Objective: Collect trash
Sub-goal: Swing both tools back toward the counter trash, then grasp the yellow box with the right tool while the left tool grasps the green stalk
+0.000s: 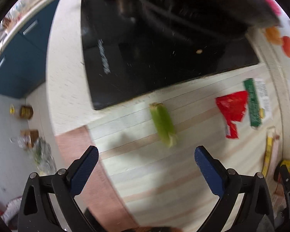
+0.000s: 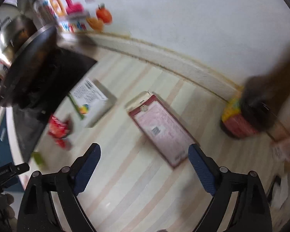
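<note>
A green vegetable scrap lies on the striped counter mat, just ahead of my open left gripper, whose blue fingers hold nothing. To its right lie a crumpled red wrapper and a green and white flat box. In the right wrist view a flat pink box rests on the mat ahead of my open, empty right gripper. The white box and red wrapper sit to its left.
A black cooktop with a dark pan fills the far side of the counter. A jar with a red and yellow label stands at the right by the white wall. Blue cabinets and floor clutter lie left.
</note>
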